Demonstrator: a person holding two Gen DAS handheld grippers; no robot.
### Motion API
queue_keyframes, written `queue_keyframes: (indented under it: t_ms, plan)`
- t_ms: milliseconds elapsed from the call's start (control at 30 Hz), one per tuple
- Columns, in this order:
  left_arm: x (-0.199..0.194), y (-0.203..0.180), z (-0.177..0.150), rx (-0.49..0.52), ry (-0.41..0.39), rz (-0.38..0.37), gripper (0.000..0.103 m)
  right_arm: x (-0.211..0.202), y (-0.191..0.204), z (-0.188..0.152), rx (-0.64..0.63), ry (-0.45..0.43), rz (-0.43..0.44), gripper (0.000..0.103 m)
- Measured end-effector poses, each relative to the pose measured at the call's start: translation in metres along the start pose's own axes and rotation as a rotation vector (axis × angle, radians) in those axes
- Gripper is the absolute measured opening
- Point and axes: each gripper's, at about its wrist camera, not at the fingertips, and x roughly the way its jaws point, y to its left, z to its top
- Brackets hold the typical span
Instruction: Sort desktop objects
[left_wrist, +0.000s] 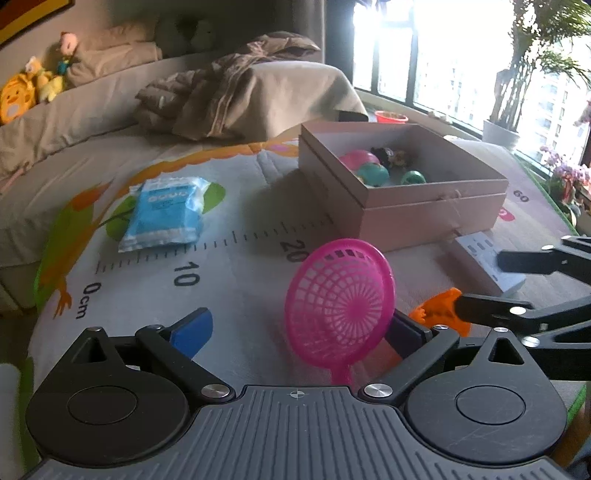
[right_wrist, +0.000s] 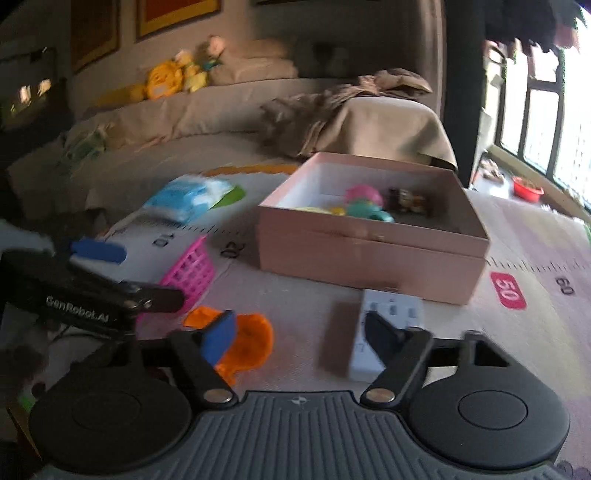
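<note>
- Left gripper (left_wrist: 301, 332): black plastic linkage arms with silver screws, two round black discs, a ribbed grey base plate bearing a small crosshair mark, blue fingertip pads (left_wrist: 194, 332).
- Right gripper (right_wrist: 303, 336): same black-and-grey build.
- White "GenRobot.AI" lettering shows on the left gripper's arm.

The pink plastic strainer (left_wrist: 338, 308) stands tilted on its edge on the mat, its round mesh face turned to the left wrist camera and its handle pointing down. Beside it lies an orange toy (right_wrist: 240, 338), flat on the mat. A white power strip (right_wrist: 388, 328) lies just before the pink open box (left_wrist: 436, 218), which holds coloured balls (left_wrist: 373, 173) and a small dark toy. A blue packet (left_wrist: 164, 214) lies well apart, to the left.
</note>
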Motion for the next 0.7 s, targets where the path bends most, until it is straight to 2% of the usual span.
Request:
queue_keyframes:
  t_ms: [67, 200, 300, 533, 700]
  plan:
    - [-0.001, -0.001, -0.001, 0.0, 0.005, -0.011, 0.101, 0.004, 0.002, 0.001, -0.006, 0.02, -0.008, 0.058]
    - [-0.002, -0.005, -0.003, 0.002, 0.011, -0.026, 0.102, 0.015, -0.016, 0.001, 0.033, 0.036, -0.168, 0.059]
    - [-0.002, -0.01, -0.003, 0.024, 0.006, -0.025, 0.102, 0.018, -0.031, -0.001, 0.051, 0.048, -0.254, 0.059]
    - [0.003, -0.02, -0.007, 0.171, 0.009, 0.005, 0.102, 0.018, -0.058, -0.009, 0.086, 0.073, -0.348, 0.059]
    - [0.022, -0.012, -0.006, 0.253, 0.032, 0.125, 0.102, 0.02, -0.069, -0.015, 0.135, 0.073, -0.359, 0.081]
